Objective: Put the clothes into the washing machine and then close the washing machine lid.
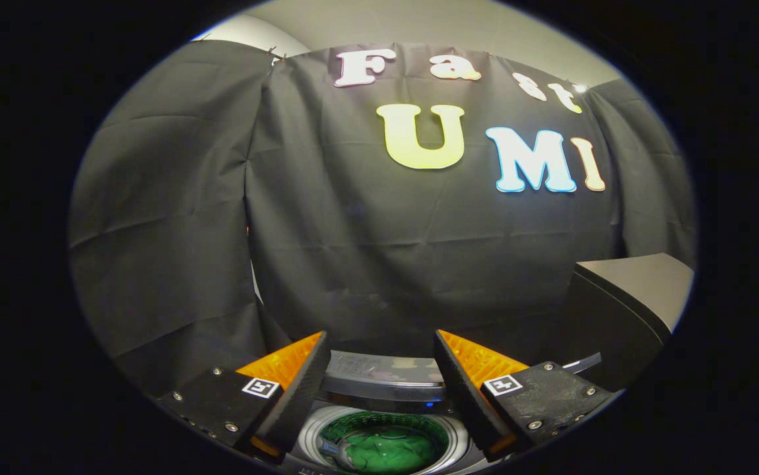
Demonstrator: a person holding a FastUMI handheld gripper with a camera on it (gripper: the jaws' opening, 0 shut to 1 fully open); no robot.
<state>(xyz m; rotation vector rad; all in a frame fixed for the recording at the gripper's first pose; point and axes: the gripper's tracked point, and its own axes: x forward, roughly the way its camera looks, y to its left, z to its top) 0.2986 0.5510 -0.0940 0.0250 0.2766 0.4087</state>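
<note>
Now we hold our gripper (379, 343) spread and empty above the washing machine (389, 379), green clothes (386, 448) inside its drum.

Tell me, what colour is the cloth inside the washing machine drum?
Green, seen in the gripper view, below the open gripper.

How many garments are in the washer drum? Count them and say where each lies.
1: a green garment lies in the washing machine drum, below and between the open tongs, which hold nothing. More may lie hidden beneath it.
</note>
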